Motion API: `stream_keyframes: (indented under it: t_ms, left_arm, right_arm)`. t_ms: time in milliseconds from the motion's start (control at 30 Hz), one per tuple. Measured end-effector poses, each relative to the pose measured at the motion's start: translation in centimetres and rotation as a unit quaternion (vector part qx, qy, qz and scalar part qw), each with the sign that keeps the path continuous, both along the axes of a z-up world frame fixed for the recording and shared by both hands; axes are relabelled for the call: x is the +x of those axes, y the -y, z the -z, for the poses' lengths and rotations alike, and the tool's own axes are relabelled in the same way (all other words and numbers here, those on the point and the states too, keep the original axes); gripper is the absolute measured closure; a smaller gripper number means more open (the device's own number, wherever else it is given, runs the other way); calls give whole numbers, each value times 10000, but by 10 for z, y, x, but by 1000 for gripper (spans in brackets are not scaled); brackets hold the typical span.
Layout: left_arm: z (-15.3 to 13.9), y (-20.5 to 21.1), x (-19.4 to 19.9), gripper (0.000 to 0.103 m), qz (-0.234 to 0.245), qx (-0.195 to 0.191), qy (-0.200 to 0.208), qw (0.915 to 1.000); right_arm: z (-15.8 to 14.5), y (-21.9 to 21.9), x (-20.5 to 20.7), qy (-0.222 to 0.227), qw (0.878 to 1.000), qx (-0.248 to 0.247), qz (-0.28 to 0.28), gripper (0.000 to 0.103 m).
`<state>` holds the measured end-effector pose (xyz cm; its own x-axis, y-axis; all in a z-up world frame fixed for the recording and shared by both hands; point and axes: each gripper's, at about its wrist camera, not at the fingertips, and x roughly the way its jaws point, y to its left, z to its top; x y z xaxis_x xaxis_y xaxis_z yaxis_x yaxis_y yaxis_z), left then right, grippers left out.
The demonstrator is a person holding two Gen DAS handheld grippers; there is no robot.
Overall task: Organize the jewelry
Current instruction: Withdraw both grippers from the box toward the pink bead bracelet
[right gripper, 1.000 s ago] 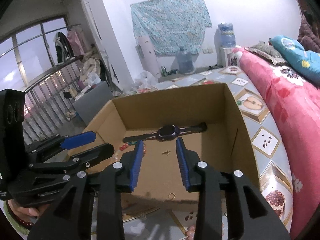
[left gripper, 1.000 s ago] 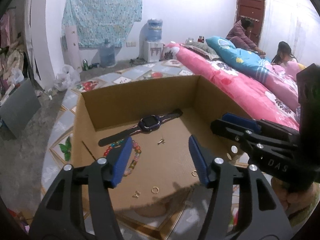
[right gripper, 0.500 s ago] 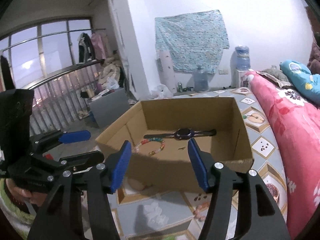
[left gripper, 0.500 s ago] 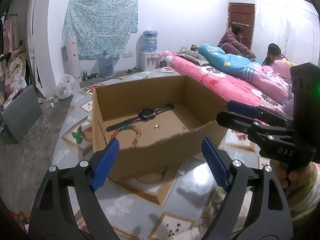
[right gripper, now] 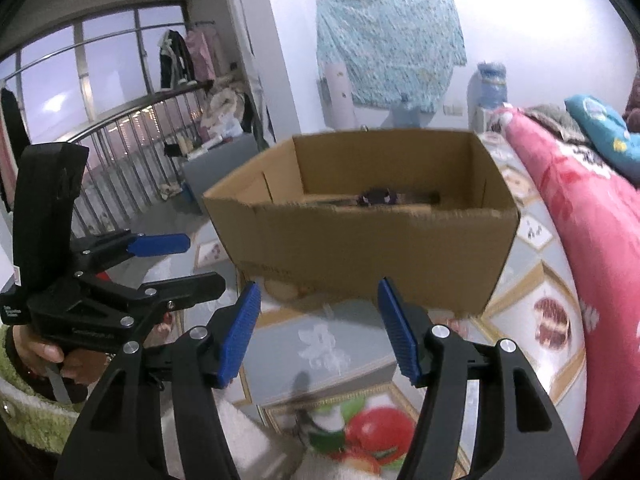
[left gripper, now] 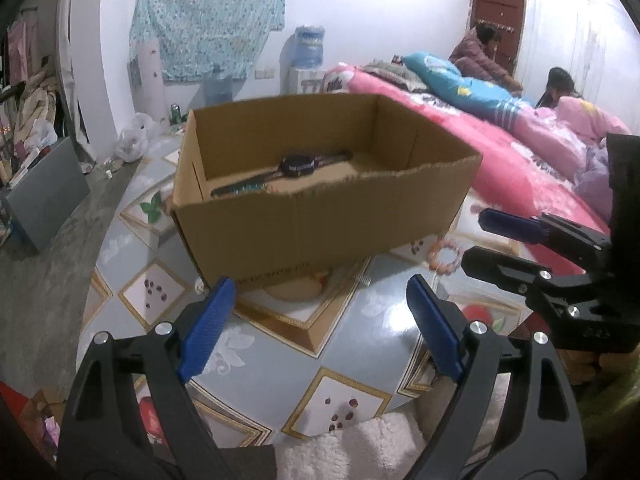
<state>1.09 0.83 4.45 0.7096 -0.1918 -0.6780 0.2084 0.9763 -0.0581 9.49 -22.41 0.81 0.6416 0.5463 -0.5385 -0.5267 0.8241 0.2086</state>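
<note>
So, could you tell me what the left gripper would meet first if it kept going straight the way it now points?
Probably the near wall of the cardboard box. The left gripper is open and empty, aimed at that wall's lower part, though it might touch the patterned tabletop first; depth is unclear.

We see a white wall (left gripper: 360, 8) with a blue patterned cloth (left gripper: 208, 16) pinned up; below it water jugs (left gripper: 309, 46), right of it a pink-quilted bed (left gripper: 500, 148), left a railed window (right gripper: 92, 92).

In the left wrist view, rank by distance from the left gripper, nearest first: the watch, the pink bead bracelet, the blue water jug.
From the left gripper:
1. Pink bead bracelet, on the table right of the box.
2. Watch, inside the box.
3. Blue water jug, by the far wall.
</note>
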Motion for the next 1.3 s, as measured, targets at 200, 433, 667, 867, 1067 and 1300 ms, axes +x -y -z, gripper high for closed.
stream_keyframes:
  t_ms: [200,433,667,867,1067,1300]
  left_arm:
    - [18,5,8,20,-172,128,-348,9992]
    - [29,8,16,20,-313,213,-616,9974]
    - [37,7,23,20,-479,261,-829,9951]
    - [42,8,25,20,-549,295,-938,9936]
    - [45,10,25,20,-620,305,-998,9926]
    - [51,11,30,20,-673,318,-1133,9908]
  right_arm:
    - [15,3,1,-345,9993,-71,156,43]
    - [26,2,3,-590,9979,-143,207,43]
    - [30,2,4,-692,9972,-156,224,43]
    - [32,4,6,-757,9967,-167,260,43]
    - [34,12,7,-773,9961,-197,368,43]
    - [37,32,22,-847,9932,-207,777,43]
